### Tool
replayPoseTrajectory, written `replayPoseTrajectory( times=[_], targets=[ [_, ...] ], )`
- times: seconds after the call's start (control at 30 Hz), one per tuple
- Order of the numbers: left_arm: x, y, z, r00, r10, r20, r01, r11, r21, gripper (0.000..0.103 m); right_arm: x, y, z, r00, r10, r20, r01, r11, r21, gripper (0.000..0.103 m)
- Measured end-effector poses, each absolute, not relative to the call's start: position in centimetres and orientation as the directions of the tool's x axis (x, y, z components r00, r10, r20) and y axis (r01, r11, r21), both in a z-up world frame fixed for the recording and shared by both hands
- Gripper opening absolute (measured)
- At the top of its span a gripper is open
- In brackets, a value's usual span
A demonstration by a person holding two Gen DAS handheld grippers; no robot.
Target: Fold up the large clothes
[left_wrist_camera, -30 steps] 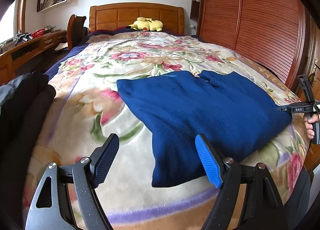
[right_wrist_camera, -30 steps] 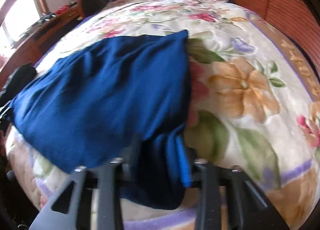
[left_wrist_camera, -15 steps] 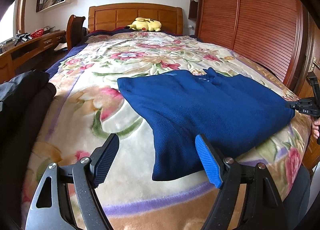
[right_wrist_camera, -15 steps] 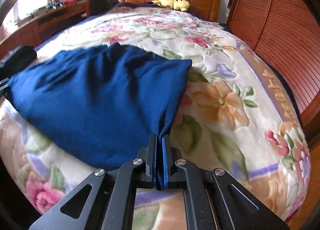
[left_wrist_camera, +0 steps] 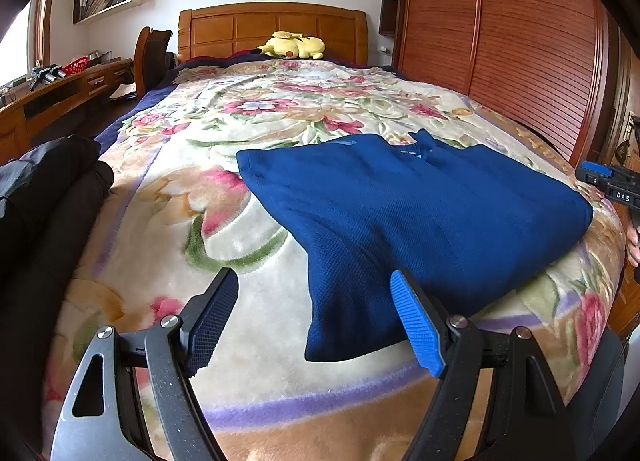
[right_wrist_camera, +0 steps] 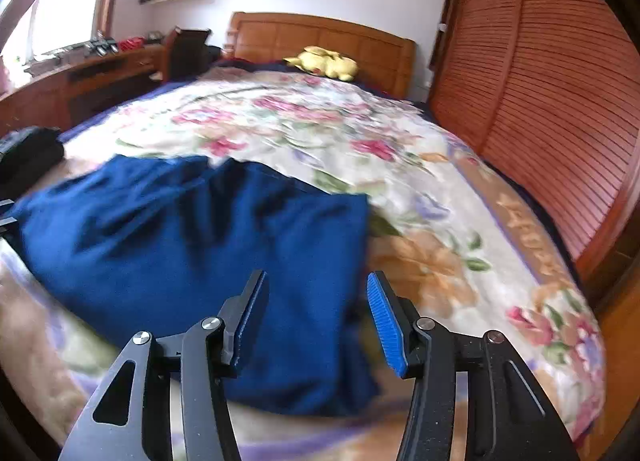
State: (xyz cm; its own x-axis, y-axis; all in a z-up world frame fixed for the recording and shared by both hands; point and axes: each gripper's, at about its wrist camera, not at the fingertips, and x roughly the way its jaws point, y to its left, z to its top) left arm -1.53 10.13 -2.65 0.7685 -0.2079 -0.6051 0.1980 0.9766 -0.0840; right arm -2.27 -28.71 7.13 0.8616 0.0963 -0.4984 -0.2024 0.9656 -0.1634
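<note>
**Blue top lies on the flowery bed**

Flowers cover the big blanket [left_wrist_camera: 248, 109] on the bed. On it lies a dark blue top [left_wrist_camera: 420, 217], folded flat near the foot end. The left gripper [left_wrist_camera: 316, 321] is wide open with nothing in it, and one corner of the top lies just past its tips. The right gripper [right_wrist_camera: 316, 321] is opening over the top's near edge, and its pads do not press the cloth. A yellow soft toy [left_wrist_camera: 292, 45] rests by the wooden headboard [left_wrist_camera: 272, 23]

Bed [left_wrist_camera: 280, 413] under floral blanket [left_wrist_camera: 224, 189]: blue garment [left_wrist_camera: 420, 213], yellow plush [left_wrist_camera: 292, 45], dark clothes [left_wrist_camera: 48, 181].
</note>
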Motion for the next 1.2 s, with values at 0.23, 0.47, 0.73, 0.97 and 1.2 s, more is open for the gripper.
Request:
replayPoseTrajectory(
  times=[0.23,0.47,0.73,0.97,1.2],
  targets=[
    [-1.4,10.1,-2.8,0.765,-0.206,-0.61,0.197,0.977,-0.082,0.079,-1.6,-20.8,4.7,0.827,0.227,-0.515,-0.336,0.933,-0.129,0.054],
    [-1.3,10.3,-3.3,0.756,-0.204,-0.622,0.196,0.977,-0.081,0.079,-1.0,-15.3,2.8,0.808,0.281,-0.517,-0.417,0.894,-0.166,0.054],
    [-1.5,10.4,-3.5,0.748,-0.212,-0.629,0.202,0.975,-0.088,0.079,1.3,-16.0,1.8,0.773,0.269,-0.575,-0.421,0.895,-0.147,0.054],
    [-2.1,10.4,-3.8,0.744,-0.218,-0.631,0.198,0.975,-0.103,0.079,3.1,-14.4,0.1,0.747,0.255,-0.613,-0.439,0.883,-0.168,0.055],
    [-3.0,10.6,-4.3,0.741,-0.221,-0.634,0.196,0.974,-0.111,0.079,2.0,-15.7,-0.5,0.765,0.285,-0.578,-0.436,0.889,-0.138,0.056]
  ],
)
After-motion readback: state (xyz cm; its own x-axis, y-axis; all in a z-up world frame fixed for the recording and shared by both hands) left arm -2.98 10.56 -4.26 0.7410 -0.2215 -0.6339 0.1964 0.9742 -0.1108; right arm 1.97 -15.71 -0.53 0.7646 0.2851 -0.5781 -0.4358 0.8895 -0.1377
